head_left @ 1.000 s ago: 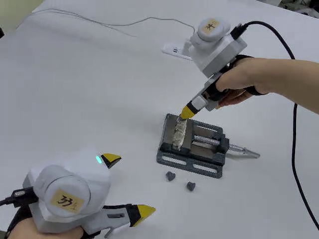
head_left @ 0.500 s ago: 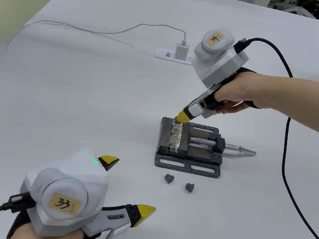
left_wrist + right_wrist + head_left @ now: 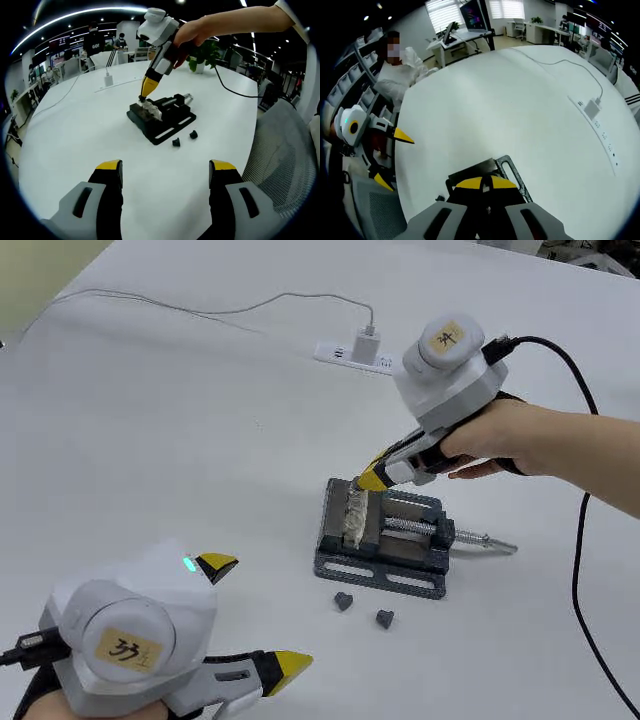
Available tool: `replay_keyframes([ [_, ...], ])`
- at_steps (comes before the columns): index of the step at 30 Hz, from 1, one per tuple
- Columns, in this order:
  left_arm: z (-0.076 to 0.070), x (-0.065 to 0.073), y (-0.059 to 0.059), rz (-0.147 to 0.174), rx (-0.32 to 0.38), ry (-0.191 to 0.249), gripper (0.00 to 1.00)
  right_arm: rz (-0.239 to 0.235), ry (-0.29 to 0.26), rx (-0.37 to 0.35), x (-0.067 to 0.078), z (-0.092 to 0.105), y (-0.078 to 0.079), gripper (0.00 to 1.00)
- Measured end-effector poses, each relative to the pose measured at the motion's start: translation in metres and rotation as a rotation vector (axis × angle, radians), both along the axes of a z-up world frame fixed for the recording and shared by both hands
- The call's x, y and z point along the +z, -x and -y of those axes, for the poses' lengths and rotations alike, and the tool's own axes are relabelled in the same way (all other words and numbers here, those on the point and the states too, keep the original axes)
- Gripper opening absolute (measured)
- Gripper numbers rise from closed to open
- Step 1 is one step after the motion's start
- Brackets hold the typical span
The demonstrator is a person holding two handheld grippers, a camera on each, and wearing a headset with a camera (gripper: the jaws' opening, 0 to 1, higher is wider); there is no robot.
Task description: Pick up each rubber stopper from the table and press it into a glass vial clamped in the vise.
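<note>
My right gripper (image 3: 372, 480) is down at the far end of the vise (image 3: 415, 555). Its tip touches the top of the glass vials (image 3: 355, 515) clamped there. Its fingers (image 3: 470, 183) are squeezed tight together. I cannot tell if anything is pinched between them.

My left gripper (image 3: 255, 615) hangs close to me, low on the left, well apart from the vise. Its fingers (image 3: 110, 167) are spread wide with nothing in them.

Two rubber stoppers (image 3: 343, 601) lie on the tabletop (image 3: 180, 440) just in front of the vise's near edge. They are near each other but not touching, and they do not touch the vise.

The vise's handle (image 3: 487, 539) sticks out to the right. A black cable (image 3: 575, 570) from my right gripper hangs down past that side.

There is lots of bare white tabletop on the left, between my left gripper and the vise. Far back lies a power strip (image 3: 350, 352), with a white wire (image 3: 200, 312) running off toward the far left edge.

In the left gripper view the tabletop's round edge is on the right. A mesh chair (image 3: 285, 145) stands just beside it.
</note>
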State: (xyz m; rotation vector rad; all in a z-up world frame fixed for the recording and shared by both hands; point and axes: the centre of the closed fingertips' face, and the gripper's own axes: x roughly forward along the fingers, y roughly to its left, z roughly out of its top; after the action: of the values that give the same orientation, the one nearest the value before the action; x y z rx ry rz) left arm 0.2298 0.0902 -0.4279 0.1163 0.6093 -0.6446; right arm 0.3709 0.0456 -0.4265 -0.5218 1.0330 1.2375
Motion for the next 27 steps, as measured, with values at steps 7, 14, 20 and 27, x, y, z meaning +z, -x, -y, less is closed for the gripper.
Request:
replay_keyframes([
  [7, 0.001, 0.000, 0.001, 0.000, -0.003, -0.001, 0.68, 0.035, -0.001, 0.040, 0.001, 0.002, 0.004, 0.13],
  [14, -0.001, 0.000, 0.001, -0.001, -0.004, -0.003, 0.68, 0.064, -0.047, 0.073, 0.003, 0.004, 0.010, 0.34],
  [20, -0.002, 0.001, 0.000, 0.003, -0.005, -0.007, 0.68, 0.069, -0.072, 0.061, 0.002, 0.011, 0.015, 0.53],
  [27, -0.005, 0.004, -0.001, 0.010, -0.001, -0.007, 0.68, 0.103, -0.108, 0.072, 0.003, 0.017, 0.027, 0.74],
])
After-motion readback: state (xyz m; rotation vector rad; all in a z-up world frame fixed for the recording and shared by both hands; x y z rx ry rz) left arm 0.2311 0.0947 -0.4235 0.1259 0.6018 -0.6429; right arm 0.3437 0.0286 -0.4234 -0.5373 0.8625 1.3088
